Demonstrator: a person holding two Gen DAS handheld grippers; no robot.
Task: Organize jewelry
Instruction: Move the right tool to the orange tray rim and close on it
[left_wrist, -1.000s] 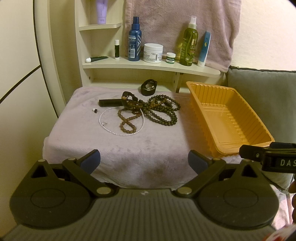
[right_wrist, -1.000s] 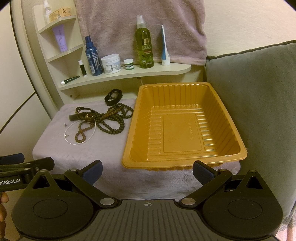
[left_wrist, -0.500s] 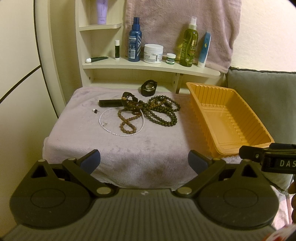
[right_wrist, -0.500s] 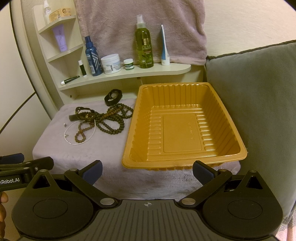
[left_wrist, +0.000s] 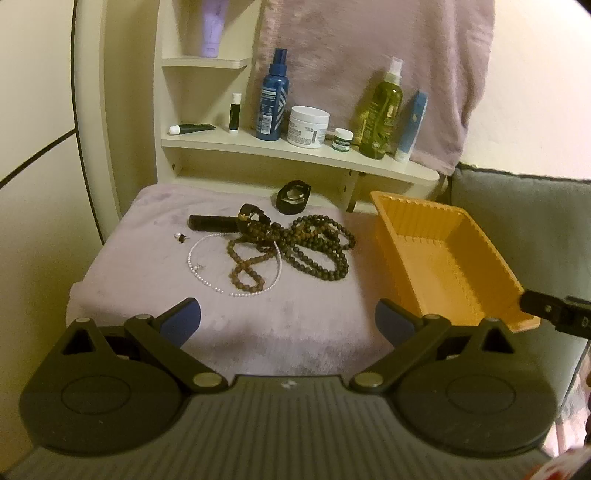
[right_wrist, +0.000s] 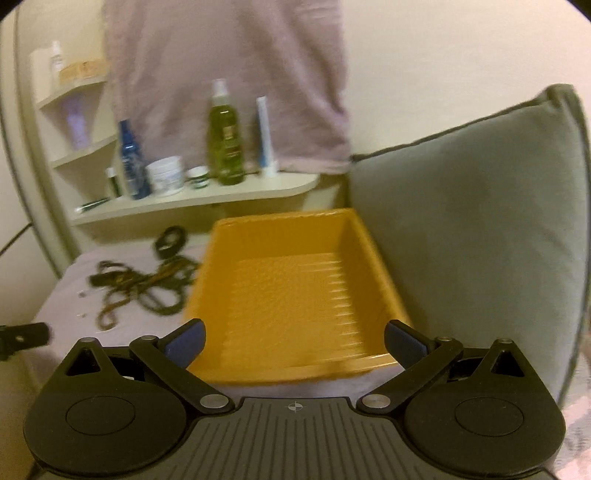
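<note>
Left gripper (left_wrist: 286, 319) jaws wide apart, empty, above lilac cloth (left_wrist: 147, 266), tangled bead necklaces (left_wrist: 295, 243) at twelve o'clock, orange tray (left_wrist: 448, 258) at two o'clock, right gripper (right_wrist: 293, 343) spread wide, empty, facing the tray, view blurred

Left gripper (left_wrist: 287, 319) hangs over the near edge of the bench (left_wrist: 147, 266), jaws spread wide, nothing between them. Ahead, dark bead necklaces (left_wrist: 317, 247) lie tangled, a white pearl strand (left_wrist: 207, 277) looping beside them. The orange tray (left_wrist: 491, 266) sits empty to the right, the other gripper's tip (left_wrist: 546, 308) poking in by its near corner.
</note>
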